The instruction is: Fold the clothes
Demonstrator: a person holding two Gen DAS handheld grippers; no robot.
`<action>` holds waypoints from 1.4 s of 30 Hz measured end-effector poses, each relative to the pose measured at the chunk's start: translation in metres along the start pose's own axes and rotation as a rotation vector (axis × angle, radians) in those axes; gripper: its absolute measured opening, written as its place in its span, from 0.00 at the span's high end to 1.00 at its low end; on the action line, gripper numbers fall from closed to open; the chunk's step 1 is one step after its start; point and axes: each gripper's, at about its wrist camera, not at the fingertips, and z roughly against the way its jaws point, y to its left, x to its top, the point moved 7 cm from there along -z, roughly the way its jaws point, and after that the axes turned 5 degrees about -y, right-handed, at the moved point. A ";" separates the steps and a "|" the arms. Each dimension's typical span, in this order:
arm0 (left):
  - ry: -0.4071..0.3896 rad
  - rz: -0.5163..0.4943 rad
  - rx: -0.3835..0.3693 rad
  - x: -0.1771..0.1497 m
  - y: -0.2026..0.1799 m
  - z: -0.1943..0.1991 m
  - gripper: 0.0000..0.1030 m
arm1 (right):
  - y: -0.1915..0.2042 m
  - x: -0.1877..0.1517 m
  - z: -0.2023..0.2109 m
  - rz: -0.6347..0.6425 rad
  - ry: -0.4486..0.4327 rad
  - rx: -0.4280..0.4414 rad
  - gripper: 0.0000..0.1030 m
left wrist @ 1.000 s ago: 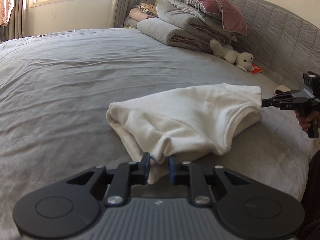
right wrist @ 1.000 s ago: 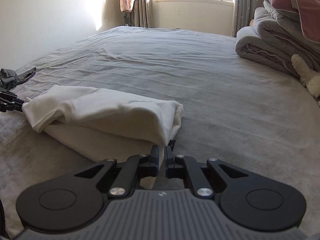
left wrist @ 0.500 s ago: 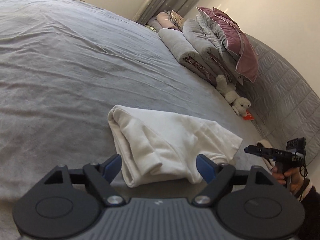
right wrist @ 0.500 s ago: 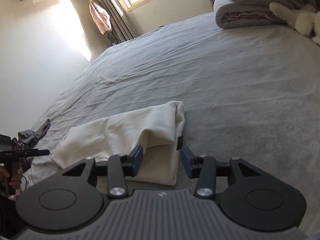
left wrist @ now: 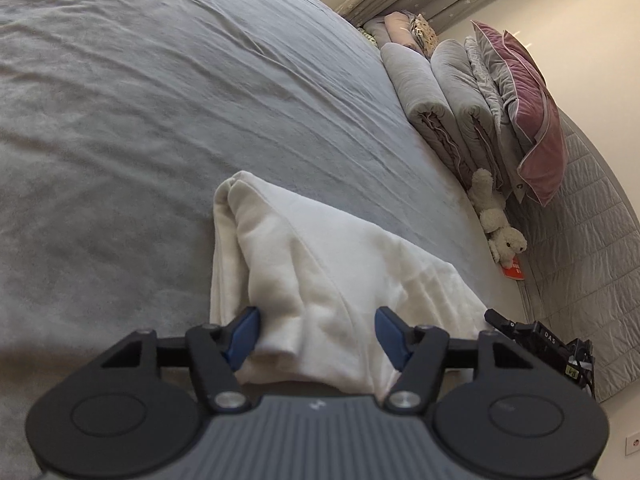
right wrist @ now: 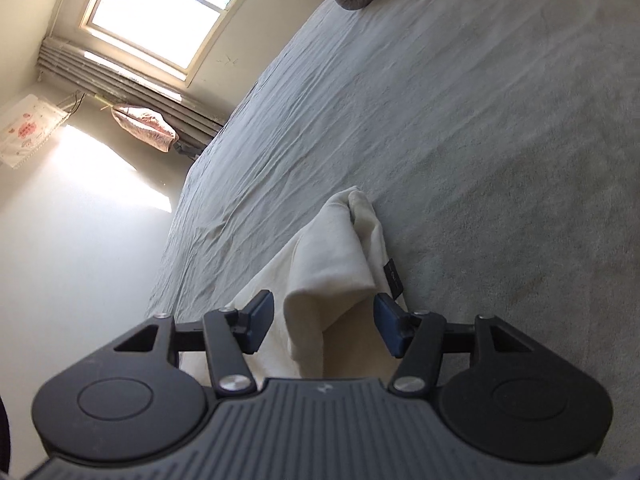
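The folded white garment (left wrist: 320, 280) lies on the grey bed (left wrist: 160, 120), straddled unpinched by the closing left gripper (left wrist: 316, 336) and the opening right gripper (right wrist: 324, 324); a squeeze-and-lift of both ends seems required next.

Both wrist cameras, rolled sideways, look closely from opposite ends at the shared folded white garment (left wrist: 320, 280) on the bed (left wrist: 160, 120).

Right tool (right wrist: 323, 326) opening, its jaws astride the folded white garment (right wrist: 336, 264) on the grey bed (right wrist: 460, 120).
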 end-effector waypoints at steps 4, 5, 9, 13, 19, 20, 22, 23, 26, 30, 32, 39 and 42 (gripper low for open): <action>-0.019 0.015 0.000 0.000 0.001 -0.002 0.82 | -0.010 0.005 -0.001 -0.112 -0.043 0.006 0.44; -0.034 0.007 -0.006 0.002 -0.002 0.001 0.85 | -0.009 0.005 -0.001 -0.120 -0.050 0.009 0.48; -0.114 -0.016 -0.051 0.015 -0.011 0.020 0.87 | 0.009 0.005 0.008 -0.004 -0.100 -0.017 0.85; -0.119 -0.048 -0.013 0.018 -0.002 0.021 0.87 | 0.026 -0.005 0.019 0.176 -0.108 -0.074 0.87; -0.021 -0.122 0.082 0.004 0.015 0.000 0.81 | 0.018 -0.037 0.004 0.465 0.005 -0.240 0.87; -0.020 -0.128 0.078 0.004 0.015 0.001 0.79 | 0.020 -0.038 0.004 0.488 0.006 -0.242 0.87; -0.024 -0.140 0.067 0.004 0.013 0.004 0.67 | 0.023 -0.038 0.007 0.508 0.007 -0.235 0.81; -0.034 -0.140 0.056 0.005 0.012 0.007 0.58 | 0.023 -0.037 0.010 0.504 0.010 -0.225 0.78; -0.080 -0.131 0.052 0.013 0.011 0.016 0.44 | 0.019 -0.027 0.014 0.453 -0.006 -0.185 0.61; -0.143 -0.089 0.048 0.027 0.016 0.021 0.44 | 0.020 -0.011 0.010 0.392 -0.054 -0.162 0.57; -0.163 -0.083 0.053 0.032 0.018 0.019 0.45 | 0.020 -0.006 0.009 0.362 -0.070 -0.142 0.57; -0.184 -0.020 0.080 0.040 0.028 -0.004 0.56 | 0.027 0.002 -0.018 0.341 -0.087 -0.092 0.57; -0.191 -0.018 0.061 0.043 0.025 -0.010 0.65 | 0.026 0.001 -0.030 0.356 -0.080 -0.103 0.57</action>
